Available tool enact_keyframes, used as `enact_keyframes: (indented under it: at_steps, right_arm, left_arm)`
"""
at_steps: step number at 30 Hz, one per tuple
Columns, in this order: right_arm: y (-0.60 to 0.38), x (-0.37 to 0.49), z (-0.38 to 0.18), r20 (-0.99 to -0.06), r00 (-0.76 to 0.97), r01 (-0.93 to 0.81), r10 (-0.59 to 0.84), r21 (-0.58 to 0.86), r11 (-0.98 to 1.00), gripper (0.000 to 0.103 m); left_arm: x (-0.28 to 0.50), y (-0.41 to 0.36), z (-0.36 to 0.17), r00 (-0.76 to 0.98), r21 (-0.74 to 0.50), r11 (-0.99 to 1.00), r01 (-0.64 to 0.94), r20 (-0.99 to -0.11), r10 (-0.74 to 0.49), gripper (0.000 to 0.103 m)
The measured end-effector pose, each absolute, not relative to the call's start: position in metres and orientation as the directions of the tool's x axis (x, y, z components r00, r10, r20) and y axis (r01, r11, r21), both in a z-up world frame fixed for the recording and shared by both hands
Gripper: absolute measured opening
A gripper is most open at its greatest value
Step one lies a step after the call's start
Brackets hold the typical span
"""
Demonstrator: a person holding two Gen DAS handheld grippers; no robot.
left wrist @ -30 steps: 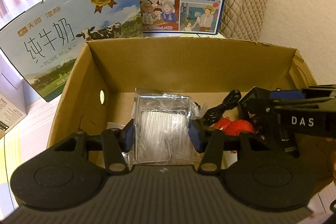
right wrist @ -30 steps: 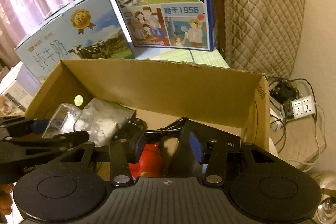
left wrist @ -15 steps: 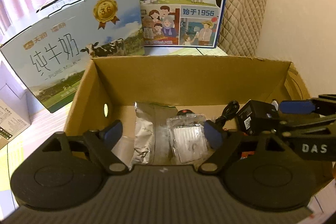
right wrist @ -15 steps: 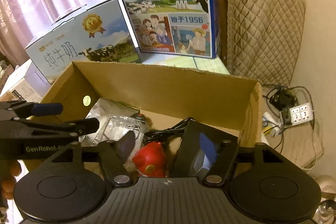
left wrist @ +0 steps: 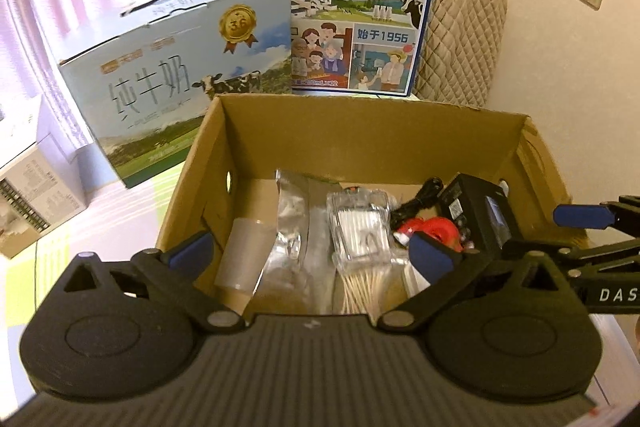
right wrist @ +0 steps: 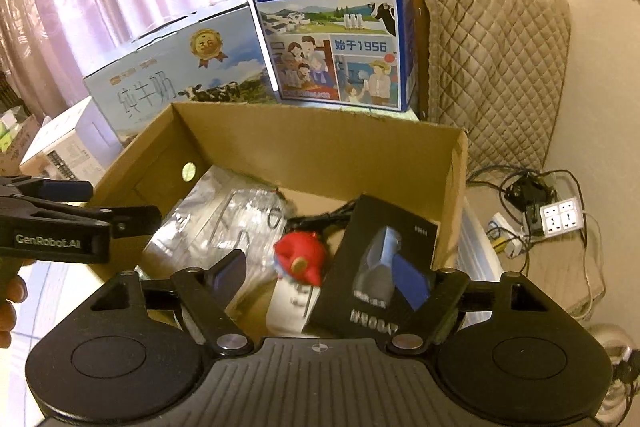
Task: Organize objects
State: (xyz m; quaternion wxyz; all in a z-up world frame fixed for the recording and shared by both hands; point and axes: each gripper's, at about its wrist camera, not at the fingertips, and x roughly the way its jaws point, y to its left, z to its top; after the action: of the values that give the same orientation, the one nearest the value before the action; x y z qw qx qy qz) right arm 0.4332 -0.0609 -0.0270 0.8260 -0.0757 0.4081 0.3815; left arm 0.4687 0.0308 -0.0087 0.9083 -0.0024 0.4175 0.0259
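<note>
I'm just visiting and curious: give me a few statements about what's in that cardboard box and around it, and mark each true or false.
1. The cardboard box holds several items. True.
2. The clear plastic case is clamped in the left hand-held gripper. False: the case lies in the box, and the opening jaws do not press on it.
3. A red object lies beside a black box. True.
4. Both milk cartons stand inside the cardboard box. False: the blue milk carton and the pale milk carton stand behind it.
5. The right hand-held gripper grips the red object. False: it holds nothing.
</note>
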Motion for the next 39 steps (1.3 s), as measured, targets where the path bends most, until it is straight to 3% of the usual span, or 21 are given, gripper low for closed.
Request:
enact_keyframes:
  at_steps: [22,39]
  right_arm:
    - [-0.149,0.345,-0.011,-0.717,0.26,-0.78,0.647,0.239,0.578,0.077]
    - [-0.195,0.273,0.004,-0.724,0.254,-0.779,0.642,0.24,0.579,0.077]
  left_arm:
    - [0.31,-0.024,0.022,0.673,0.032,0.98,-0.195,-0.722,0.158,0.102]
    - [0.215,-0.033,0.031,0.642,-0.017,0.972,-0.235,-0.753,0.142,0.102]
